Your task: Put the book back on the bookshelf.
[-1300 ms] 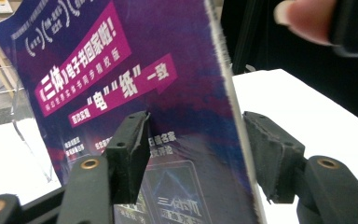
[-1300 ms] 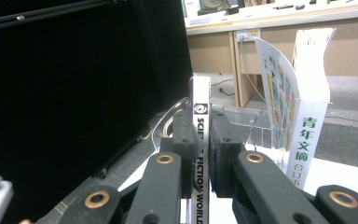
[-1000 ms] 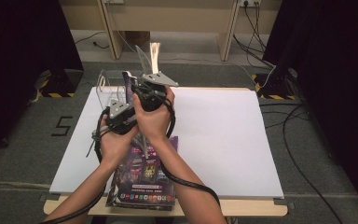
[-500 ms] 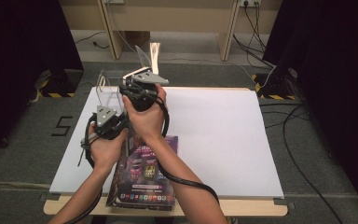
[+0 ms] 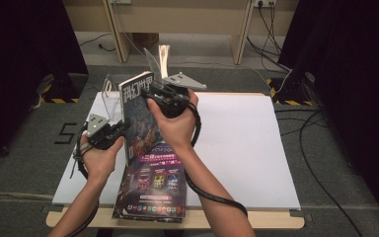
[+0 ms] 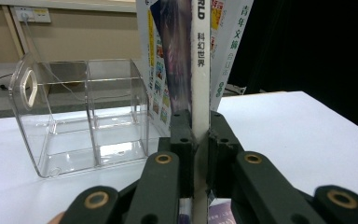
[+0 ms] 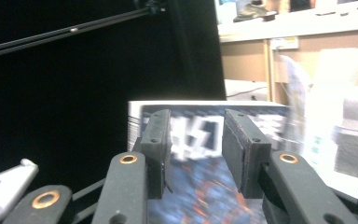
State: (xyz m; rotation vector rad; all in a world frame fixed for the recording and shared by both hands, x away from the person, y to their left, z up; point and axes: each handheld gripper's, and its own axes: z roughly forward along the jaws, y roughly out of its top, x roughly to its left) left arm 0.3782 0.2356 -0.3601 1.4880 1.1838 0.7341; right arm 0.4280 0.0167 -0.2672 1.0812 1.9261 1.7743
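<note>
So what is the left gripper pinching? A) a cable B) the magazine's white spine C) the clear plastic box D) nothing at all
B: in the left gripper view, the left gripper has both jaws shut on the upright magazine at its white spine, while the clear plastic organizer box stands apart on the table.

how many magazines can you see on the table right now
2. One magazine is held upright by its spine in the left claw, next to the clear acrylic organizer. A second magazine lies flat at the near table edge. More may be hidden underneath.
</note>
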